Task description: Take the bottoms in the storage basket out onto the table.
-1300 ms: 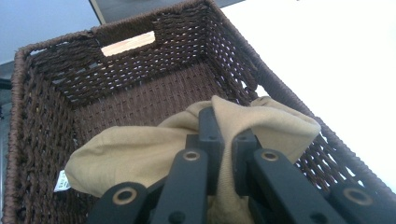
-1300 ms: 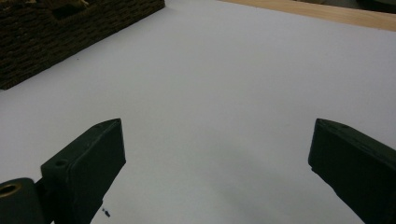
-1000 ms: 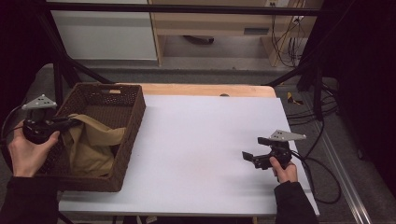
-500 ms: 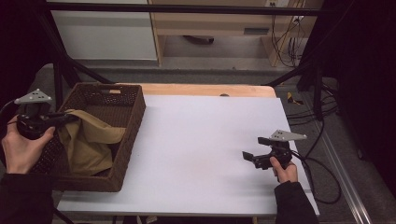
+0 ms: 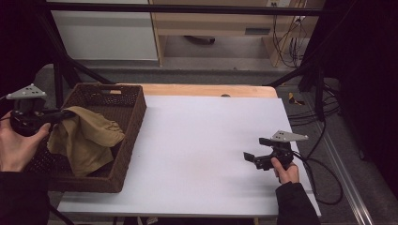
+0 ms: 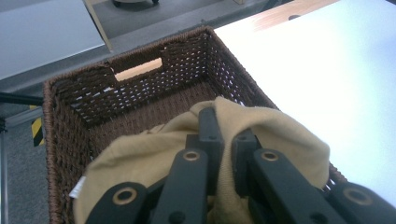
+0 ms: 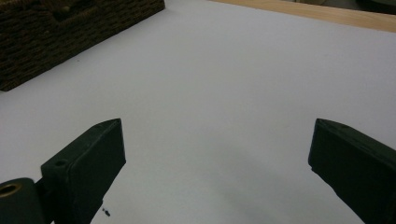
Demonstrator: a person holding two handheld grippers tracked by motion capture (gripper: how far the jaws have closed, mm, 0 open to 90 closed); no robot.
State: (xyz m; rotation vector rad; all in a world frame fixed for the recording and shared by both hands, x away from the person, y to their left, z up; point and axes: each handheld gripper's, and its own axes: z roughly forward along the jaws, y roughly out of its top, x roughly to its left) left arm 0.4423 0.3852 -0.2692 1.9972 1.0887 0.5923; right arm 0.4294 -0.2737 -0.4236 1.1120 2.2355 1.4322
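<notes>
High view: the left gripper (image 5: 60, 115) is holding a tan cloth (image 5: 87, 138) pinched at its upper edge, with the rest draping down into the brown wicker basket (image 5: 126, 140) at the left end of the white table (image 5: 202, 150). Set against the frame a second back, the cloth is hanging longer and fuller from the jaws, and the left hand (image 5: 16, 145) is sitting slightly further out past the basket's left rim. Judgement: the cloth is being lifted out of the basket, with its lower folds not yet clear of the walls. The right gripper (image 5: 257, 151) is resting low over the table's right side, exactly where it was earlier.

Left gripper view: the jaws are clamped tight on a bunched fold of the tan cloth (image 6: 154, 154), fabric bulging on both sides. Behind it, the basket's (image 6: 140, 88) far wall and handle slot are showing.

Right gripper view: the jaws are standing wide apart with nothing between them, bare table (image 7: 224, 93) ahead, a basket corner (image 7: 70, 32) at upper left.
</notes>
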